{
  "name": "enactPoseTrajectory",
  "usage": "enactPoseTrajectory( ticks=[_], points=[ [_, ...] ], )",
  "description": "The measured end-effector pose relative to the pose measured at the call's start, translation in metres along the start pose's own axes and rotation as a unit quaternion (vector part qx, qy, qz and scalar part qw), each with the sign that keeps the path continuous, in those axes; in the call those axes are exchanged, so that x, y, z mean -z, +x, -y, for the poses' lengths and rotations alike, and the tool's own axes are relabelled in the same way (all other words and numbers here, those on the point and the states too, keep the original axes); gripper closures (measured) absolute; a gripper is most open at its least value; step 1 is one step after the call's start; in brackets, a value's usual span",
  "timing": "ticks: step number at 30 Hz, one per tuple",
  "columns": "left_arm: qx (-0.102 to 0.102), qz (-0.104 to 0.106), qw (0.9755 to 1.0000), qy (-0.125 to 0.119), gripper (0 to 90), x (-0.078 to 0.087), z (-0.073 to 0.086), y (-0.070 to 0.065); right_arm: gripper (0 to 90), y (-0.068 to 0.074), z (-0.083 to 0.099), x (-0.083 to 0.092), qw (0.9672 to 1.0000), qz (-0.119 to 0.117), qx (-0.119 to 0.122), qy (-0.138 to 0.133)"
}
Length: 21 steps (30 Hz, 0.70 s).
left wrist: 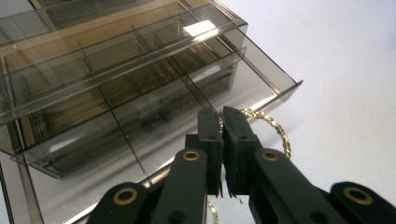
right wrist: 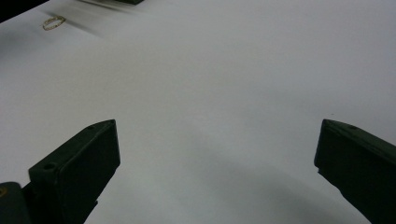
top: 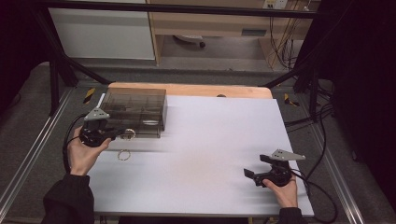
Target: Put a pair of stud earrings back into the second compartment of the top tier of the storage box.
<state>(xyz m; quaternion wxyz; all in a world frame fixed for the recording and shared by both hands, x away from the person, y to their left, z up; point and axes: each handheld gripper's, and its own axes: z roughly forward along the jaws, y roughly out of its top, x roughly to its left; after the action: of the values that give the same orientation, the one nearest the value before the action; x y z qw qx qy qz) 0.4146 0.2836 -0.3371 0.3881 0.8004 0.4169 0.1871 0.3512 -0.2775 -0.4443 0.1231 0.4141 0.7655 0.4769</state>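
Smoked-plastic organiser box (top: 135,111) sits at the far left corner of the white table (top: 210,154), long axis running left-right across the table; inner dividers split it into compartments; in the left gripper view its lowest drawer (left wrist: 154,140) stands pulled out toward the camera, clear-brown and divided.

Left gripper (top: 122,133) just in front of the box's near face, pointing right along that face; jaws pressed together on a gold twisted-chain bracelet (left wrist: 273,130); in the left gripper view the chain loops out to the right of the tips, just beside the drawer's front corner; whether it touches the drawer, cannot tell.

Second gold bracelet (top: 124,155) lies flat on the table, in front of the box and near the left hand (top: 84,154); it also shows far off in the right gripper view (right wrist: 54,22).

Right gripper (top: 250,174) well apart from the box, at the near right of the table, held low in the right hand (top: 282,189), pointing left; jaws spread wide, nothing between them, bare white table beneath.
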Motion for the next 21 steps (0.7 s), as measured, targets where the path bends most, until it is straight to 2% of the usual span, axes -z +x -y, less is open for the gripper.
enactPoseTrajectory(
  ticks=[7,12,21],
  points=[
    [0.0,-0.011,0.9999,0.001,86.0,-0.009,-0.009,0.003,0.7,0.0,0.0,0.0,1.0,0.0,0.002,0.001],
    [0.008,-0.022,0.9997,0.003,86.1,-0.018,-0.012,0.009,0.7,0.0,0.0,0.0,1.0,0.0,0.002,0.001],
    [0.019,-0.046,0.9987,0.015,86.1,-0.035,-0.01,0.022,0.7,0.0,0.0,0.0,1.0,0.001,0.002,0.001]
  ],
)
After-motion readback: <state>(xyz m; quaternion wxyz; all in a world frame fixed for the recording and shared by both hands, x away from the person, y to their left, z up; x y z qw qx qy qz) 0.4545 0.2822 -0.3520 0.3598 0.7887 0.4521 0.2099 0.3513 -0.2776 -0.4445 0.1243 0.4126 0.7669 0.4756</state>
